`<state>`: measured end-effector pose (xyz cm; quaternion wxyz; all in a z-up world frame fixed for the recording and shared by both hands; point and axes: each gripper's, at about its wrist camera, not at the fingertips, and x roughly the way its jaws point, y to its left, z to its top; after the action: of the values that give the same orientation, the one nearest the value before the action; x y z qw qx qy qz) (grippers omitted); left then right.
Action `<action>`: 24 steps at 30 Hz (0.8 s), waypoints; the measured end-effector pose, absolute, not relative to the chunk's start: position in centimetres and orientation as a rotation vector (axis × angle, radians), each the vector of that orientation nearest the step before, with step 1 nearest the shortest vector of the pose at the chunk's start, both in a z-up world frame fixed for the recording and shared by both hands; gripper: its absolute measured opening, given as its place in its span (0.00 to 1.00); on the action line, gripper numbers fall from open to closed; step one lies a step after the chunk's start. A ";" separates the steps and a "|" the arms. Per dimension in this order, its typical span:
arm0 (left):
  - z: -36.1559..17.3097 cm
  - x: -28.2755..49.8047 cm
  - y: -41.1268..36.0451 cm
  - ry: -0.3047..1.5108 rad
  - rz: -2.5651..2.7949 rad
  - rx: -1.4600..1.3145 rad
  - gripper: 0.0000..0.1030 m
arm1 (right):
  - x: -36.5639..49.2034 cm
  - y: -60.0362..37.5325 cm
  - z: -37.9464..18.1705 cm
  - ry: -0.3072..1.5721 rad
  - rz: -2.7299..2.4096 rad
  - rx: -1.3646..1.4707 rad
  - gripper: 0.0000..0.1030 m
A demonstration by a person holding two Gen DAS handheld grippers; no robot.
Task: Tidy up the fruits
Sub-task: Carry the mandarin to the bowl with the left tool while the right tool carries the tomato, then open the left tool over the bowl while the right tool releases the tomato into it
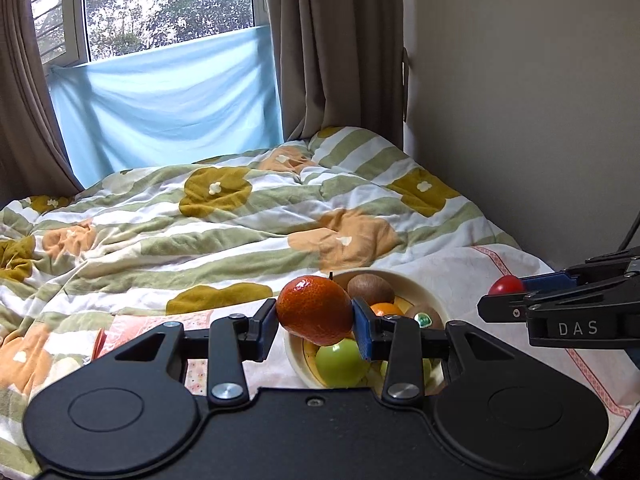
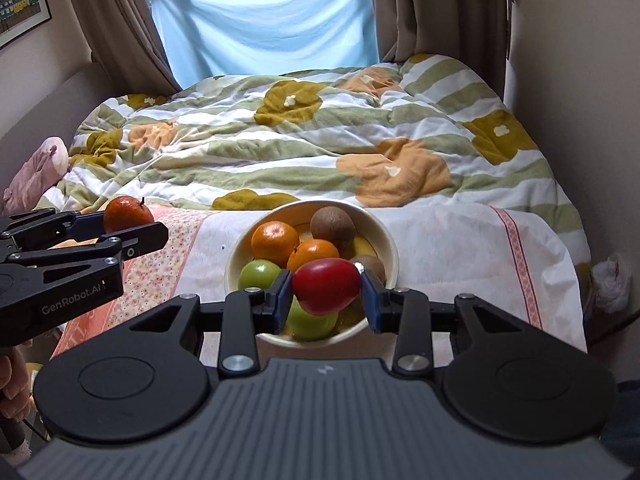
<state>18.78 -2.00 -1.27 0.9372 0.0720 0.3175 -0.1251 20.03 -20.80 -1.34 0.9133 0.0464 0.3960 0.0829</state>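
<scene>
- The left gripper (image 1: 315, 322) is clamping a glossy, dimpled orange-red fruit (image 1: 315, 309) and holding it just above the cream bowl (image 2: 390, 240), probably to sort it out of the pile.
- The right gripper (image 2: 326, 294) is squeezing a smooth red fruit (image 2: 326, 286) over the bowl's near rim.
- Round oranges (image 2: 275, 242), fuzzy brown kiwis (image 2: 332, 222) and waxy green apples (image 2: 259, 274) are sitting inside the bowl.
- The bowl is resting on soft, rumpled bedding (image 2: 440, 240).

Floral striped duvet (image 2: 304, 148) on the bed, blue cloth (image 2: 272, 20) across the window, brown curtains (image 1: 320, 48) either side.
</scene>
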 end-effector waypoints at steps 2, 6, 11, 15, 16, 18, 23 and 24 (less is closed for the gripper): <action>-1.4 20.4 -2.8 0.657 -0.246 0.136 0.42 | 21.6 -21.4 -1.6 0.813 0.183 0.079 0.50; -2.3 23.7 -4.3 0.687 -0.234 0.124 0.42 | 25.2 -22.6 -2.9 0.836 0.218 0.051 0.50; -4.2 27.7 -5.9 0.741 -0.223 0.125 0.42 | 29.1 -23.3 -5.3 0.875 0.262 0.024 0.50; -6.3 30.6 -7.1 0.793 -0.215 0.130 0.42 | 31.5 -23.6 -7.3 0.901 0.283 -0.002 0.50; -6.8 31.2 -7.3 0.803 -0.214 0.131 0.42 | 31.9 -23.7 -7.7 0.909 0.292 -0.001 0.50; -8.0 32.3 -7.8 0.827 -0.206 0.142 0.42 | 32.7 -23.9 -8.7 0.926 0.308 0.004 0.50; -10.2 34.3 -8.2 0.875 -0.185 0.141 0.42 | 34.0 -24.3 -10.4 0.952 0.339 0.019 0.50; -10.5 34.5 -8.2 0.884 -0.184 0.136 0.42 | 34.2 -24.4 -10.6 0.955 0.342 0.022 0.50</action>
<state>34.54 -8.16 -10.48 0.8976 0.0655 0.4267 -0.0888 34.16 -24.43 -10.59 0.8740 0.0104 0.4575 0.1636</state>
